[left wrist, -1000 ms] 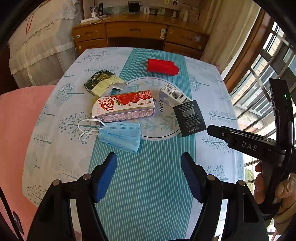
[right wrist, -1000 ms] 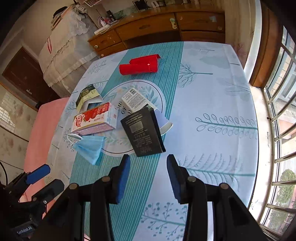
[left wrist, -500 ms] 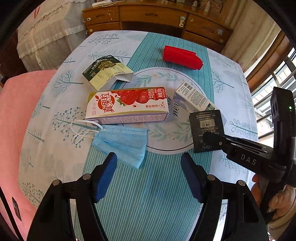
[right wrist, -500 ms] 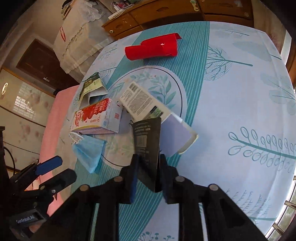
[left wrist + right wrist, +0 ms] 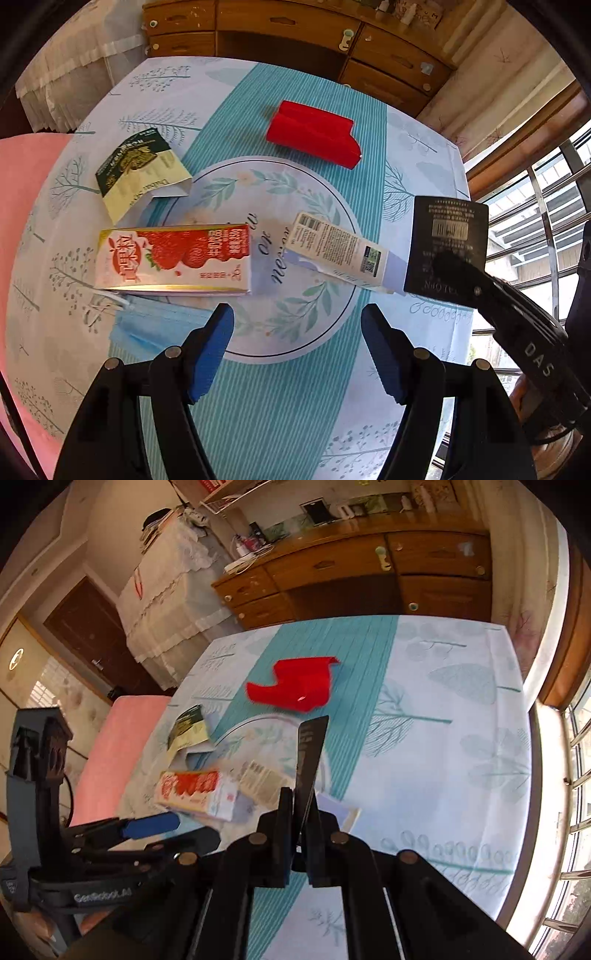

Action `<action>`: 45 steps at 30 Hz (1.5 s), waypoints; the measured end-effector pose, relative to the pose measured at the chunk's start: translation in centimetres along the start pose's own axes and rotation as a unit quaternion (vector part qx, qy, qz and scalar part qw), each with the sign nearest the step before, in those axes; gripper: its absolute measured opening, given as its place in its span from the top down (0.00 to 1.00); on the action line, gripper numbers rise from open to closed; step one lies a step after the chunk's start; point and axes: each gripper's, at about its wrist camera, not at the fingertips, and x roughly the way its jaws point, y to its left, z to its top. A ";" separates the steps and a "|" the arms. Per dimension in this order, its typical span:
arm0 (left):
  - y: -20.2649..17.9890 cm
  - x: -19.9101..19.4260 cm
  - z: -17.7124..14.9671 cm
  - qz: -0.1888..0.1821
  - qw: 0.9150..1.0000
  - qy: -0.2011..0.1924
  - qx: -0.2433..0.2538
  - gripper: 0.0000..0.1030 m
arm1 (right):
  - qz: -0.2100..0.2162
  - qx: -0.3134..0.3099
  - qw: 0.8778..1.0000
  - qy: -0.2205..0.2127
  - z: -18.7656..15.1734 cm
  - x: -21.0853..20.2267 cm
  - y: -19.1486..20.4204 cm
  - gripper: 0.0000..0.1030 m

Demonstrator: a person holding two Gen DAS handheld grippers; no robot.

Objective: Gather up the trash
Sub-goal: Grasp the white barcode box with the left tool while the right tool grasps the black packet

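Observation:
My right gripper (image 5: 300, 805) is shut on a flat black box (image 5: 310, 753) and holds it edge-on above the table; the box also shows in the left wrist view (image 5: 447, 243). My left gripper (image 5: 297, 325) is open and empty, low over the table near a blue face mask (image 5: 147, 328). On the table lie a strawberry milk carton (image 5: 173, 260), a white box (image 5: 340, 254), a green-and-cream packet (image 5: 140, 173) and a red wrapper (image 5: 314, 134).
The table has a blue-and-white tree-print cloth (image 5: 280, 398). A pink seat (image 5: 18, 192) stands at its left. A wooden dresser (image 5: 354, 572) stands behind the table. A window with bars (image 5: 535, 210) is at the right.
My right gripper closed on the black box and lifted it off the table, tilting upward. My left gripper moved forward over the mask, still open.

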 end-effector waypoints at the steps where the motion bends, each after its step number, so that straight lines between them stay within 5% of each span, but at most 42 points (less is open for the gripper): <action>1: -0.4 0.4 0.3 -0.002 1.000 0.004 -0.002 0.32 | -0.009 0.003 1.000 -0.007 0.5 0.3 -0.6 0.95; 6: -1.7 2.2 1.1 -0.002 1.000 0.016 -0.015 0.32 | -0.032 0.012 0.999 0.001 1.6 2.9 -2.7 0.95; 18: -0.7 5.5 2.1 0.006 0.996 0.046 -0.079 0.32 | 0.040 0.038 0.996 0.065 -2.2 3.4 -2.3 0.95; 28: -3.1 7.5 2.6 0.021 0.998 0.052 -0.042 0.32 | 0.053 0.090 0.991 0.083 -5.5 2.4 -2.8 0.95; 33: -4.1 8.4 2.5 0.024 0.998 0.053 -0.013 0.67 | 0.045 0.112 0.990 0.073 -6.1 1.7 -3.6 0.95; 45: -4.3 3.5 -0.8 0.020 0.998 0.015 0.062 0.68 | 0.019 0.118 0.992 0.049 -7.8 -0.9 -2.4 0.95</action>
